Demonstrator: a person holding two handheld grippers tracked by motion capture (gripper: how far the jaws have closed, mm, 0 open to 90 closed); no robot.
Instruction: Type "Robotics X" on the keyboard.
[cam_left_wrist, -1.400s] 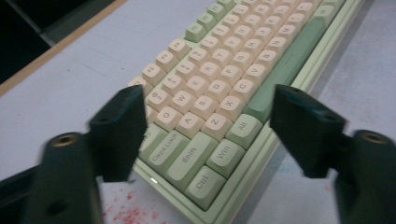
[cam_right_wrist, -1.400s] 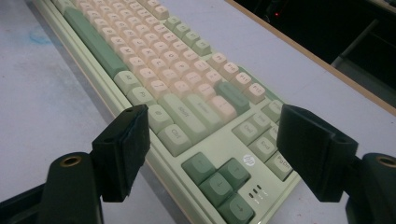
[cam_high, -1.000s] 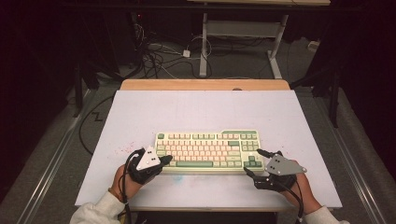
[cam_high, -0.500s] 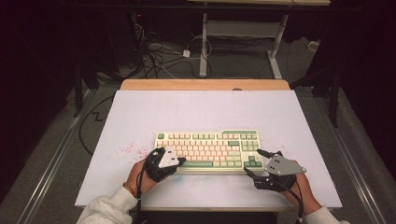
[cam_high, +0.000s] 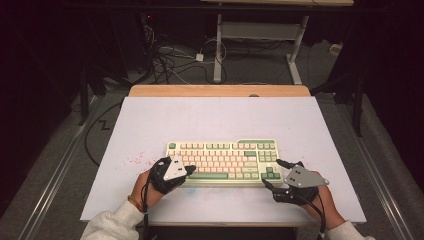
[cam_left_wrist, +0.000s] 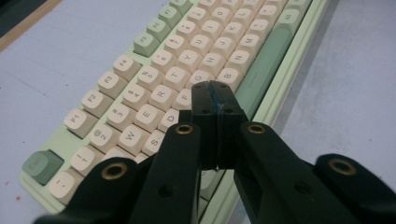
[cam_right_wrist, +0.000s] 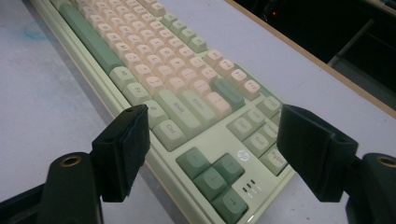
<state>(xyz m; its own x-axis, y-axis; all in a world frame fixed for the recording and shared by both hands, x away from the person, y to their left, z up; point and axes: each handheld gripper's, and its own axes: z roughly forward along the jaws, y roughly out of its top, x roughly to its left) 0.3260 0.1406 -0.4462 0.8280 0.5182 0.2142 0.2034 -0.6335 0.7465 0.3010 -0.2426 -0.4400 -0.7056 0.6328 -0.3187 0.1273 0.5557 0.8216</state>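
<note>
A pale green keyboard with cream and green keys lies on the white table top, near its front edge. My left gripper is shut with nothing between its jaws. Its tips hover over the letter keys at the keyboard's left front part. In the left gripper view the left gripper points along the key rows; whether it touches a key I cannot tell. My right gripper stands open at the keyboard's right front corner. In the right gripper view the right gripper has its jaws either side of the arrow keys.
Small red specks mark the table left of the keyboard. A wooden strip edges the table's far side. Beyond it are cables on the floor and a metal stand. A person's forearms come in at the bottom.
My left gripper has moved right, from beside the keyboard's left end to over its left front keys, and turned its grey plate upward. The right gripper has stayed put.
</note>
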